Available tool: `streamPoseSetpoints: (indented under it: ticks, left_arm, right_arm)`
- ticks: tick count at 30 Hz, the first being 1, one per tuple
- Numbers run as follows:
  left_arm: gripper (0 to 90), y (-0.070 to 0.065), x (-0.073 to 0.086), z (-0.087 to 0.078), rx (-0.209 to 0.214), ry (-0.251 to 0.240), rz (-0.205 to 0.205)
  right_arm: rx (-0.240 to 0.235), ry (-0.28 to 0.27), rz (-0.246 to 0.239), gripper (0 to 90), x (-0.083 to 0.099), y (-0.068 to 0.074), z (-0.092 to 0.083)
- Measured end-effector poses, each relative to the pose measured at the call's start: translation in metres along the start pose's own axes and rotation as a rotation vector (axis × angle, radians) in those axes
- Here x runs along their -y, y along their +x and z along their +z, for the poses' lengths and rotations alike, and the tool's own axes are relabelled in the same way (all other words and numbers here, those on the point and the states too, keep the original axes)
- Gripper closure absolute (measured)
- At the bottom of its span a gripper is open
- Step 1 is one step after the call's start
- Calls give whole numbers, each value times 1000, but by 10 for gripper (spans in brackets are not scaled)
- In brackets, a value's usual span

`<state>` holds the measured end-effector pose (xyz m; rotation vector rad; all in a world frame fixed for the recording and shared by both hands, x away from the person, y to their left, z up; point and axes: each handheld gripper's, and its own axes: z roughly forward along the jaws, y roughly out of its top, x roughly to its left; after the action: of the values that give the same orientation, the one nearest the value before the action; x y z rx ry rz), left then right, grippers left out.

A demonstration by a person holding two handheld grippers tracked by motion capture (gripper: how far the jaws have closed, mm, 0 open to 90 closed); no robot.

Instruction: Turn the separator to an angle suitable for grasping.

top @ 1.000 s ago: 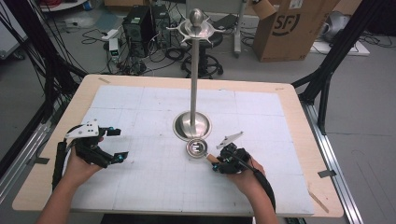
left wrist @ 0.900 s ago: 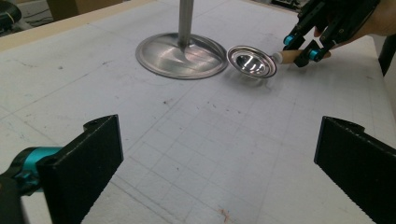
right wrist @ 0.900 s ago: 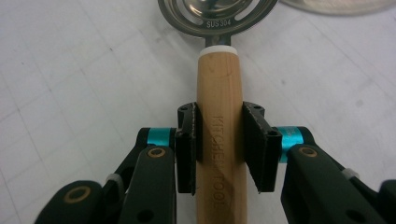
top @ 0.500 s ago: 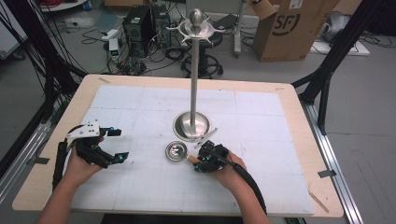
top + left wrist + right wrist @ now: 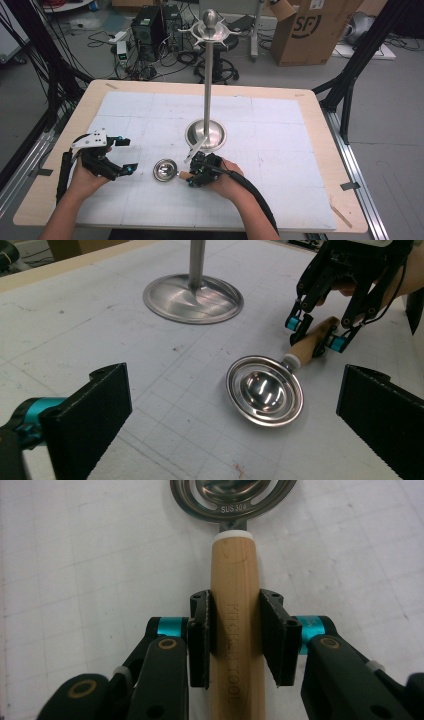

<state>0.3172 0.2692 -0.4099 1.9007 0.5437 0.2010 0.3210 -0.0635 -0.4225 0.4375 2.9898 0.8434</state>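
Note:
A small steel ladle (image 5: 165, 170) with a wooden handle (image 5: 234, 570) lies low over the white mat, just in front of the steel stand's base (image 5: 205, 135). My right gripper (image 5: 192, 176) is shut on that handle; its pads (image 5: 200, 630) press both sides of the wood, and the bowl (image 5: 232, 492) points away from it. In the left gripper view the bowl (image 5: 265, 396) faces up, with the right gripper (image 5: 315, 335) behind it on the handle. My left gripper (image 5: 128, 155) rests at the mat's left, open and holding nothing, its fingers (image 5: 90, 415) wide apart.
The tall stand pole (image 5: 207, 75) rises from the round base at the mat's middle, with a hooked crown (image 5: 210, 27) on top. The wooden table edge (image 5: 320, 165) frames the white gridded mat (image 5: 280, 150). Cables and a cardboard box (image 5: 310, 30) sit on the floor beyond.
My right gripper has carried the ladle leftward across the mat, from the right of the stand's base to in front of it. The left hand has stayed put.

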Motion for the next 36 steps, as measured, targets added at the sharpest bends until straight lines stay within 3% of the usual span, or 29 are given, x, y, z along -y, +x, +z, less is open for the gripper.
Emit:
streamPoseSetpoints:
  ticks: [3,4,8,10,13,21,23,32,36]
  left_arm:
    - [18,0,0,1,2,3,2]
    - [18,0,0,1,1,6,4]
    - [17,0,0,0,2,2,3]
    - [17,0,0,0,2,0,0]
    - [18,0,0,0,3,2,0]
    - [18,0,0,1,5,5,1]
    - [17,0,0,1,9,5,-1]
    - [18,0,1,3,19,13,0]
    - [17,0,2,5,18,23,0]
  right_arm:
    - [-11,8,0,674,-3,2,1]
    - [-11,0,-29,674,-6,2,4]
    - [-14,9,-27,667,-7,2,5]
    - [-10,21,-22,642,-7,2,6]
    - [-5,-5,-11,594,-6,1,4]
    - [21,-51,41,465,0,2,-17]
    - [44,-92,51,445,7,2,-27]
    - [97,-166,133,398,37,-2,-58]
    - [137,-242,169,373,59,-2,-76]
